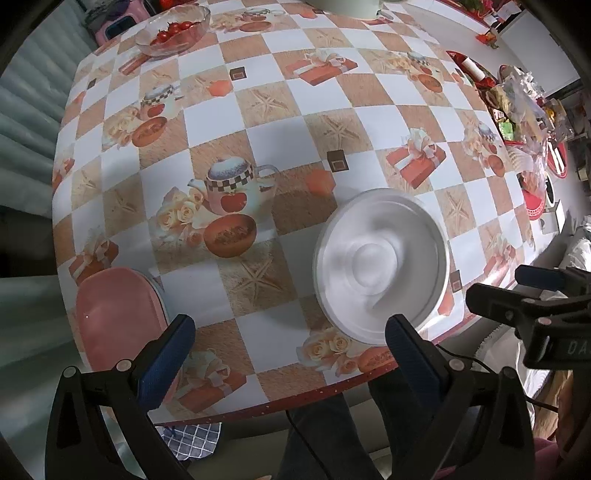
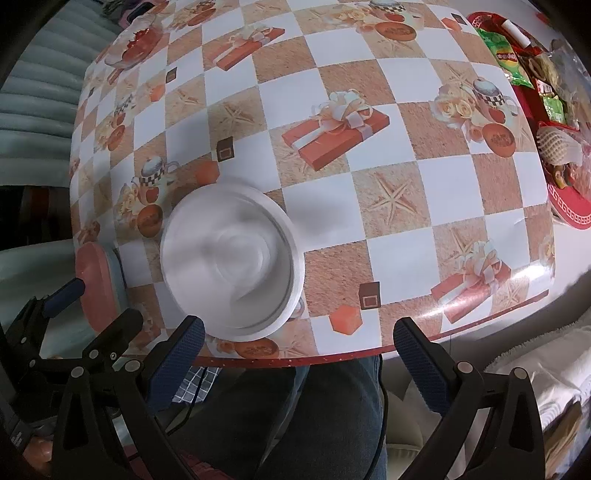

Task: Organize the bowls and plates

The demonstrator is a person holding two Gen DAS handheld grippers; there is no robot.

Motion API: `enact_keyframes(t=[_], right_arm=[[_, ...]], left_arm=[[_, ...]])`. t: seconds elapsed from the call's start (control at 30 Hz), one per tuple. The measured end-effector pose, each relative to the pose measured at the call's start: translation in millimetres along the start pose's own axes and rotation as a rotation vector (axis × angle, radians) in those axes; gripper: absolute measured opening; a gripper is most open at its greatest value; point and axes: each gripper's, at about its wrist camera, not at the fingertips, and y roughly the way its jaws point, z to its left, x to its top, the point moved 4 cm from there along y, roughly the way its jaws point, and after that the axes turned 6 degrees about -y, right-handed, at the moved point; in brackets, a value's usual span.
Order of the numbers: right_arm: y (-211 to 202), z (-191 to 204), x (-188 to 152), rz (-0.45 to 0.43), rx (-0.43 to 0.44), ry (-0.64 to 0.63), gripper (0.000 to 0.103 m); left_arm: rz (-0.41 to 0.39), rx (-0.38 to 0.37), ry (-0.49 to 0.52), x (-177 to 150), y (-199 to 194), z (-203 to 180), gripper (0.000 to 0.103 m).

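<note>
From the left wrist view, the white bowl (image 1: 380,267) sat on the surface (image 1: 280,122) at about four o'clock from the frame's centre, close to the near edge. It was smeared with blur, so its material could not be read for certain; it looked like glazed ceramic or hard plastic, stiff, smooth and probably slippery, and breakable if ceramic. The rim seemed the only place to take hold, one finger inside and one outside the wall. The left gripper (image 1: 288,350) stood with its jaws spread as wide as they go, nothing between the pads; one blue finger (image 1: 410,350) overlapped the bowl's near rim in the picture, though contact could not be judged. At eight o'clock a pink plate (image 1: 118,314) rested on something pale blue at the surface's corner. A glass bowl of tomatoes (image 1: 171,29) stood far off at eleven o'clock.

From the right wrist view, the same white bowl (image 2: 231,264) lay at nine o'clock of centre, with the pink plate (image 2: 92,280) just beside it at the left edge. The right gripper (image 2: 297,354) hung with jaws apart and empty, over the surface's red-trimmed edge (image 2: 295,360). The checked oilcloth looked slick, so a nudged bowl would likely slide. A red tray of snack packets (image 2: 569,206) crowded three o'clock, and a ribbed sofa (image 2: 33,110) stood beyond at ten o'clock.
</note>
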Motion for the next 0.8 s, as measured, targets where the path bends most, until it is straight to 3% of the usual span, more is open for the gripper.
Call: enact_keyframes(t=[0.8], right_arm=[[22,-21,6,0.061,0.004,0.043,0.103]], left_arm=[[0.083,0.008,0.003,7,31,-6,0.103]])
